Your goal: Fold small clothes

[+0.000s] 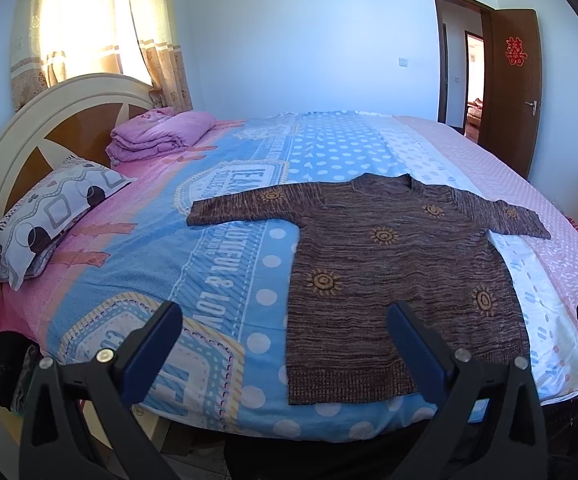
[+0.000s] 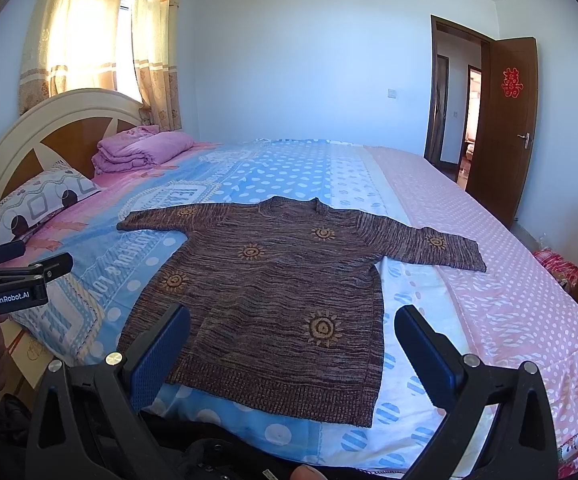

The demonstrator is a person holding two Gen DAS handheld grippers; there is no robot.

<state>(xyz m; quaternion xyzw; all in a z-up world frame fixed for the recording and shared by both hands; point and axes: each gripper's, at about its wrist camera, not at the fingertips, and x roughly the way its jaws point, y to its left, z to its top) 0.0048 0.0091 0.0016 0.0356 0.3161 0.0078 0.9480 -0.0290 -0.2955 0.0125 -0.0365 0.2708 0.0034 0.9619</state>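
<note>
A brown knitted sweater (image 1: 389,264) with orange sun motifs lies flat on the bed, both sleeves spread out, hem toward me. It also shows in the right wrist view (image 2: 273,300). My left gripper (image 1: 285,320) is open and empty, held above the bed's near edge by the sweater's lower left part. My right gripper (image 2: 293,328) is open and empty, hovering over the sweater's hem. The left gripper (image 2: 13,264) also shows at the left edge of the right wrist view.
The bed (image 1: 225,248) has a blue, pink and white patterned sheet. A patterned pillow (image 1: 53,216) and a folded pink blanket (image 1: 161,136) lie by the headboard (image 1: 29,140) at left. An open brown door (image 1: 513,88) stands at right.
</note>
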